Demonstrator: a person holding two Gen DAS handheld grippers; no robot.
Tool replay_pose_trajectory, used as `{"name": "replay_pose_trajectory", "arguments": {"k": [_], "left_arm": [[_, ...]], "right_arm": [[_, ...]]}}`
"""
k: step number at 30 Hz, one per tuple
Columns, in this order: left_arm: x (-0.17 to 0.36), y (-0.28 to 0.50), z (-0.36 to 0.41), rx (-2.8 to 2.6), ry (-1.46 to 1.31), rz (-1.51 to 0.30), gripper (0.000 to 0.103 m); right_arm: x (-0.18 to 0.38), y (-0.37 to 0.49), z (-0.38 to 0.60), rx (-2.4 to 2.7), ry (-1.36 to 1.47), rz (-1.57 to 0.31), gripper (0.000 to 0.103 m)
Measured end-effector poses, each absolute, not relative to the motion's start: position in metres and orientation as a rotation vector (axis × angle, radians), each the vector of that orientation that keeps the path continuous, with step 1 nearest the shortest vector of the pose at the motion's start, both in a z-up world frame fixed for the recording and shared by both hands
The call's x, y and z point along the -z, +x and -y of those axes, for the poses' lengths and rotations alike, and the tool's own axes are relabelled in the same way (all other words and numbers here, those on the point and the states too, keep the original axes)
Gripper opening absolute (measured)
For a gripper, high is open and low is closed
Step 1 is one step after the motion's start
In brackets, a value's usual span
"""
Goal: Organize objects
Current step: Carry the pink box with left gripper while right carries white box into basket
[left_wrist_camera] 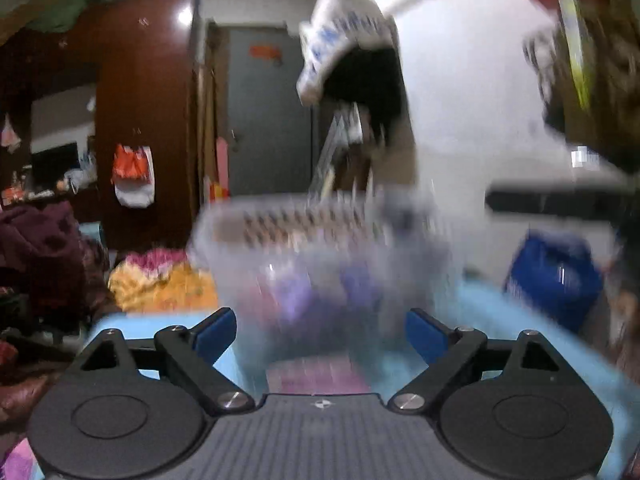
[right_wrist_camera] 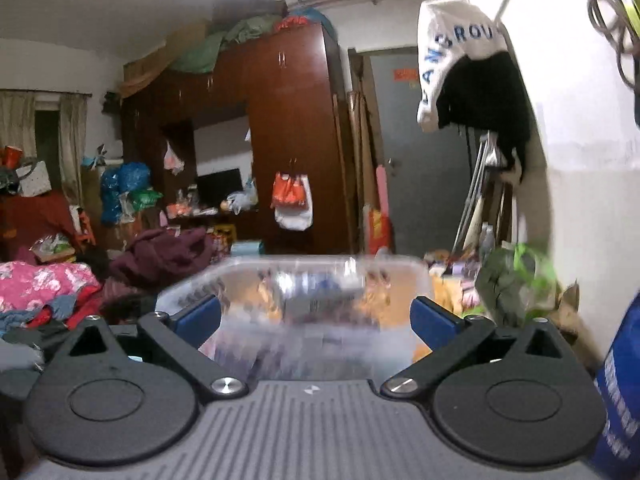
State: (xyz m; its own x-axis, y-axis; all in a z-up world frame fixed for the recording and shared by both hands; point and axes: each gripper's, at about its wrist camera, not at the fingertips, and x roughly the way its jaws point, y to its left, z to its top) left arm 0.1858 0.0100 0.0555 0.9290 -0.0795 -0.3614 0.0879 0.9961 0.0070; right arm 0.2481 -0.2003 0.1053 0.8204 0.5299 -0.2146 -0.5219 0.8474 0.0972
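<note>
A clear plastic storage box [left_wrist_camera: 320, 256] with blurred items inside fills the middle of the left wrist view, resting on a light blue surface [left_wrist_camera: 144, 328]. My left gripper [left_wrist_camera: 320, 334] is open, its blue-padded fingers [left_wrist_camera: 216, 332] spread on either side of the box's near wall. The same clear box [right_wrist_camera: 312, 304] shows in the right wrist view. My right gripper [right_wrist_camera: 316, 320] is open, with its blue fingers [right_wrist_camera: 434, 320] at the box's near corners. Whether either gripper touches the box is unclear because of motion blur.
A blue container [left_wrist_camera: 556, 276] stands right of the box, also at the right edge in the right wrist view [right_wrist_camera: 620, 392]. A white wall [left_wrist_camera: 472, 100] with a hanging white and black bag [left_wrist_camera: 352, 52] is behind. Heaped clothes [right_wrist_camera: 48, 288] and a brown wardrobe [right_wrist_camera: 288, 128] lie left.
</note>
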Motion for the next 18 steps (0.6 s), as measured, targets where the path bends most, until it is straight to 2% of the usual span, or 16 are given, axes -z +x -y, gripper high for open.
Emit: {"name": "replay_pose_trajectory", "arguments": {"k": [2, 6, 7, 8, 9, 18], "left_arm": [[-0.039, 0.199, -0.003, 0.074, 0.039, -0.461, 0.093], [-0.021, 0.219, -0.001, 0.061, 0.009, -0.529, 0.092], [-0.018, 0.223, -0.001, 0.06, 0.004, -0.541, 0.086], [-0.013, 0.221, -0.001, 0.062, 0.007, -0.553, 0.073], [-0.01, 0.219, 0.002, 0.052, 0.016, -0.564, 0.069], [-0.022, 0.175, -0.05, 0.014, -0.071, -0.44, 0.068]], "right_arm": [[-0.094, 0.249, 0.207, -0.543, 0.049, -0.266, 0.103], [-0.084, 0.258, 0.211, -0.572, 0.072, -0.319, 0.103], [-0.081, 0.261, 0.21, -0.574, 0.076, -0.344, 0.103], [-0.077, 0.265, 0.209, -0.57, 0.082, -0.369, 0.103], [-0.075, 0.266, 0.207, -0.568, 0.085, -0.389, 0.103], [-0.04, 0.272, 0.153, -0.579, 0.087, -0.532, 0.103]]}}
